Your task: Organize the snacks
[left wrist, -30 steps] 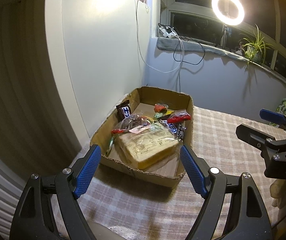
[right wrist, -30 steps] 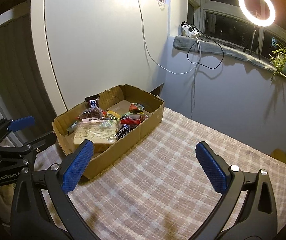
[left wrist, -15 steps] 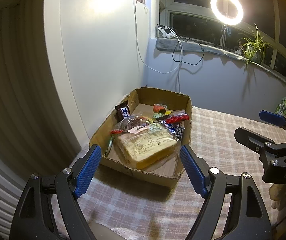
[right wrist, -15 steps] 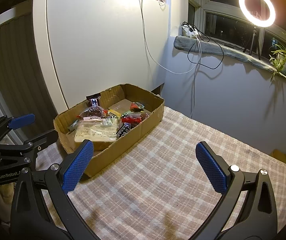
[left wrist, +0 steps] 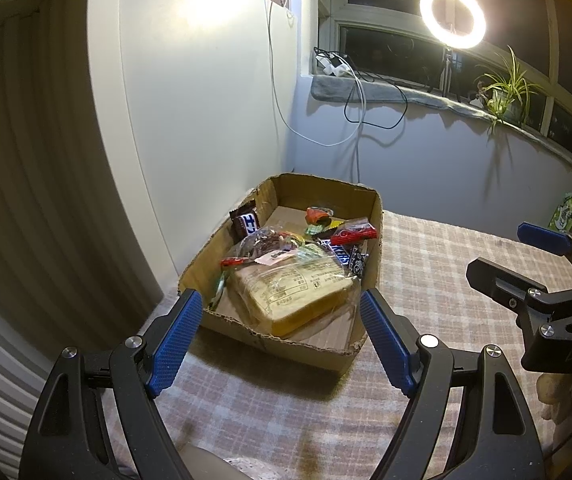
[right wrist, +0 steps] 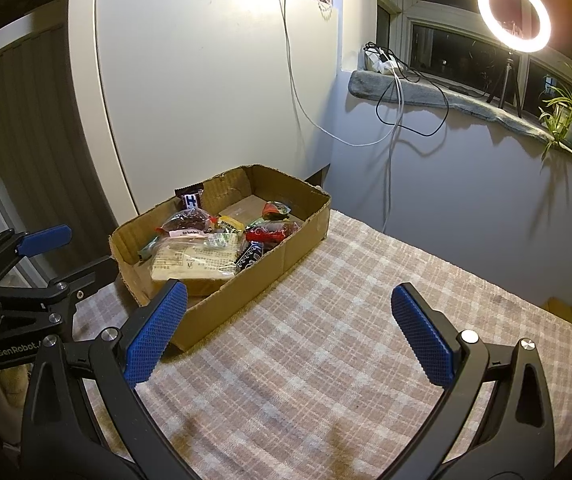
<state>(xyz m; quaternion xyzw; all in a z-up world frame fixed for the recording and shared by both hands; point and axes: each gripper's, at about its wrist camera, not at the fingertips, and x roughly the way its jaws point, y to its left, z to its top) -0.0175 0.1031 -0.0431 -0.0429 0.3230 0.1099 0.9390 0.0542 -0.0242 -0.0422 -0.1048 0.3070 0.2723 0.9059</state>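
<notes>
A shallow cardboard box (left wrist: 286, 350) (right wrist: 286, 258) sits on the checked tablecloth by the white wall. It holds several snacks: a bagged bread loaf (left wrist: 294, 292) (right wrist: 194, 262), a Snickers bar (left wrist: 340, 254), a red packet (left wrist: 356, 234) (right wrist: 266, 234), a dark chocolate bar (left wrist: 246, 222) (right wrist: 191, 200) leaning on the wall side, and a bag of dark pieces (right wrist: 184, 222). My left gripper (left wrist: 280, 340) is open and empty, just before the box's near edge. My right gripper (right wrist: 286, 332) is open and empty, over the cloth to the right of the box.
The checked tablecloth (right wrist: 326, 360) covers the table. A white panel (right wrist: 206, 100) stands behind the box. Cables (right wrist: 390, 128) hang from the windowsill, with a ring light (right wrist: 514, 14) and a plant (right wrist: 570, 108). A green packet (left wrist: 564, 212) lies at the far right edge.
Both grippers have drifted slightly, so the box shifts a little in each view. Both stay open and empty. The snacks have not moved.
</notes>
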